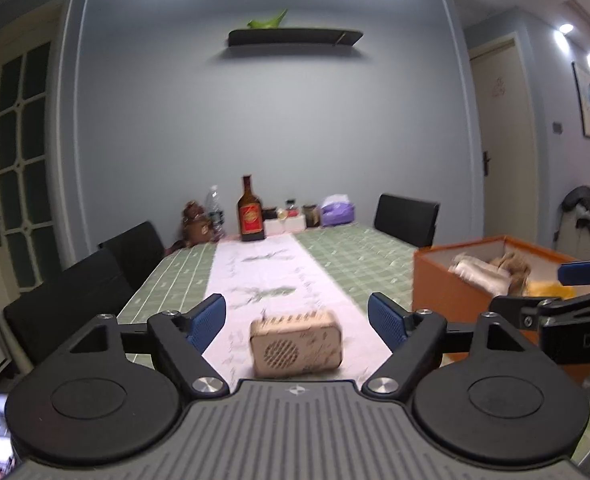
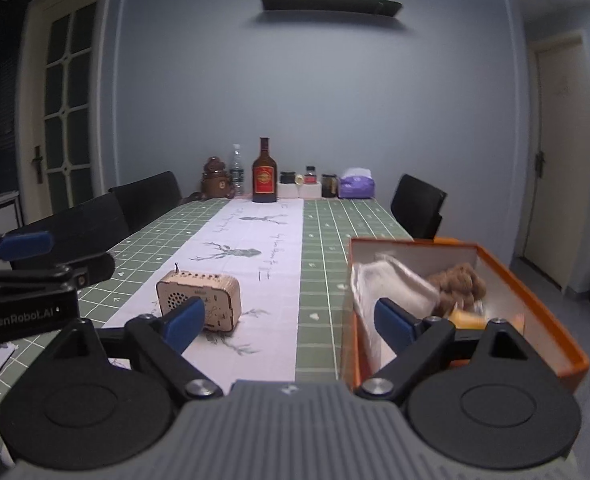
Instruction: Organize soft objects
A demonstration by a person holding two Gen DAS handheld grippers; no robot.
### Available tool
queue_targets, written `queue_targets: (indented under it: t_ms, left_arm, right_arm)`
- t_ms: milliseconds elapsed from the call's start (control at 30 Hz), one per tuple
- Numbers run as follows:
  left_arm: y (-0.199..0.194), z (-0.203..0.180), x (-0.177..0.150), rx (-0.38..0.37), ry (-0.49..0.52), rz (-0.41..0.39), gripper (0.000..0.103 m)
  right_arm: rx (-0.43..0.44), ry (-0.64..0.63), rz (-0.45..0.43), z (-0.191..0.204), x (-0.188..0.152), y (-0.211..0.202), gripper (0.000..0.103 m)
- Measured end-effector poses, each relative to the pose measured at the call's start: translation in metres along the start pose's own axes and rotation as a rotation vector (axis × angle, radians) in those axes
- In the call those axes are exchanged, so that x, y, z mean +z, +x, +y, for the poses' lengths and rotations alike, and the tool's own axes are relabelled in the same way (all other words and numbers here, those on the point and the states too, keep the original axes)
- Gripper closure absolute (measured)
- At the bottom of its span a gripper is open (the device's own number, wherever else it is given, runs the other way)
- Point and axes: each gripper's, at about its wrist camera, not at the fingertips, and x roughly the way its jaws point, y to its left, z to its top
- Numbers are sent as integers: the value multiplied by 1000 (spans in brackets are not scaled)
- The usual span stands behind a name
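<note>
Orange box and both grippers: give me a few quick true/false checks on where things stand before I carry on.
1. The orange box holds a brown plush toy. True.
2. The left gripper is shut on the wooden radio. False: its jaws are open and hold nothing; the radio lies on the table runner.
3. The right gripper is open. True.
4. The box is empty. False: it also holds a white cloth and a yellow item.
5. The brown bottle lies on its side. False: it stands upright.
</note>
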Motion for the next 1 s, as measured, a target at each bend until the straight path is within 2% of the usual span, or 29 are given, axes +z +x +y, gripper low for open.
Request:
queue_targets:
  t_ms: [100,200,400,600,1000]
  left_arm:
    - [-3,4,-11,5,-21,30,6]
    - [-5,7,-19,21,-53,58,5]
    - [-8,10,-40,24,-126,85,5]
    - [-3,2,-60,22,-119,138,5]
    - [-4,2,-62,32,-129,147,5]
  right_arm:
    - [-24,36,7,4,-16,-2,12]
    - [-51,29,-1,9,-30,-6,7]
    - [-149,18,-19,6,-55,-13,5]
    - [-159,56,50,0,-76,-7,5]
    - [-152,64,44,2,-77,-4,5]
